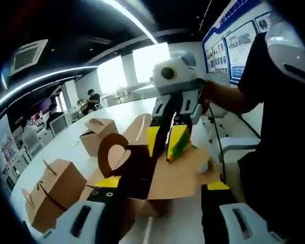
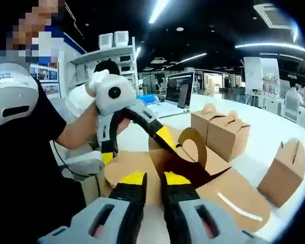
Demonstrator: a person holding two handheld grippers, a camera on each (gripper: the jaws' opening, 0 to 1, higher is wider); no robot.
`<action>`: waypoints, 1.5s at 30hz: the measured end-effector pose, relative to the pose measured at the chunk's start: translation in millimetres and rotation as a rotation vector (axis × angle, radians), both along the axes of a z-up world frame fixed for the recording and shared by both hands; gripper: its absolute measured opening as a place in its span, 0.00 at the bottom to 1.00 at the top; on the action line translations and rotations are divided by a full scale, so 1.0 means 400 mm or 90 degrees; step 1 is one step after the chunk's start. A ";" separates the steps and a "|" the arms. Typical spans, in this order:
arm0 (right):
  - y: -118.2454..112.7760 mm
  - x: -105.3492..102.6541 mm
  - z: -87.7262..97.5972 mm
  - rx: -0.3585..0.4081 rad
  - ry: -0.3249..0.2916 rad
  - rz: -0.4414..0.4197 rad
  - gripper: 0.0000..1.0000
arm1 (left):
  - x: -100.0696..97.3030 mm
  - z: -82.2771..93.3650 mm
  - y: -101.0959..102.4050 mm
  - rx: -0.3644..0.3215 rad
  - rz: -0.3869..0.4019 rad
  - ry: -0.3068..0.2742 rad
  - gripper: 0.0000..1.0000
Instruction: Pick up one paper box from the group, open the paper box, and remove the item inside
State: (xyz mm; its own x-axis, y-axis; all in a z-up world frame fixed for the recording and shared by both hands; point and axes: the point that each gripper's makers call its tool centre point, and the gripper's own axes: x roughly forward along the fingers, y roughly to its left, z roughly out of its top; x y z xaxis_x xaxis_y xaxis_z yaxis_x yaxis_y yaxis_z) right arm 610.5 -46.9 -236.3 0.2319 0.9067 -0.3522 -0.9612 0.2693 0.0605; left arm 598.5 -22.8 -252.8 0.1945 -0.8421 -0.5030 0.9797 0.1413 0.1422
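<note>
An opened brown paper box lies on the white table with its flaps spread flat and its handle flap standing up. My left gripper is open, with one jaw on each side of the box. From above, my right gripper reaches over the box, shut on a small yellow-green item. In the right gripper view, my right gripper hovers over the same box with its jaws nearly together. There the left gripper spans the box's dark inside.
Closed brown boxes stand on the table to the left, the same group as the boxes in the right gripper view. The person's torso stands at the table edge. Another person sits far back.
</note>
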 end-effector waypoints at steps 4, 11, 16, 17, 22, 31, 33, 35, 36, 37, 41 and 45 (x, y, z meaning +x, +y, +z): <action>-0.003 0.002 -0.002 -0.009 -0.014 0.014 0.18 | -0.022 0.006 0.004 -0.015 -0.052 0.043 0.72; -0.004 0.009 -0.019 -0.104 -0.091 0.020 0.19 | 0.032 0.028 0.006 -0.077 0.028 0.104 0.51; 0.000 0.018 -0.040 -0.190 -0.163 0.020 0.23 | 0.085 0.032 0.009 -0.114 0.134 0.101 0.26; 0.004 0.015 -0.047 -0.200 -0.162 0.019 0.25 | 0.081 0.030 0.009 -0.110 0.133 0.089 0.26; 0.026 0.014 -0.068 -0.240 -0.186 0.011 0.27 | 0.073 0.022 0.006 -0.076 0.145 0.030 0.29; 0.019 0.023 -0.068 -0.255 -0.188 0.002 0.20 | 0.071 0.009 -0.002 -0.009 0.184 -0.055 0.29; 0.019 0.020 -0.068 -0.259 -0.191 0.013 0.17 | 0.073 0.009 0.000 -0.005 0.191 -0.058 0.29; 0.017 0.015 -0.070 -0.271 -0.196 0.033 0.15 | 0.073 0.009 0.001 -0.003 0.195 -0.059 0.29; 0.016 0.013 -0.071 -0.280 -0.197 0.043 0.14 | 0.073 0.008 0.002 -0.002 0.196 -0.060 0.29; 0.017 0.013 -0.071 -0.285 -0.197 0.047 0.13 | 0.072 0.008 0.001 -0.002 0.196 -0.061 0.29; 0.017 0.015 -0.073 -0.295 -0.199 0.057 0.11 | 0.074 0.007 -0.002 0.008 0.193 -0.075 0.27; 0.014 0.034 -0.069 -0.271 -0.181 0.050 0.08 | 0.081 0.005 -0.009 0.021 0.188 -0.088 0.23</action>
State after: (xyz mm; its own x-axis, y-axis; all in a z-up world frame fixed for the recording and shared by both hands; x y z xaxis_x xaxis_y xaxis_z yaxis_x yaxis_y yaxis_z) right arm 623.9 -41.2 -263.9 0.3089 0.7150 -0.6272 -0.9421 0.1397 -0.3048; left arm 631.0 -26.2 -250.7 0.4957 -0.7226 -0.4818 0.8685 0.4092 0.2798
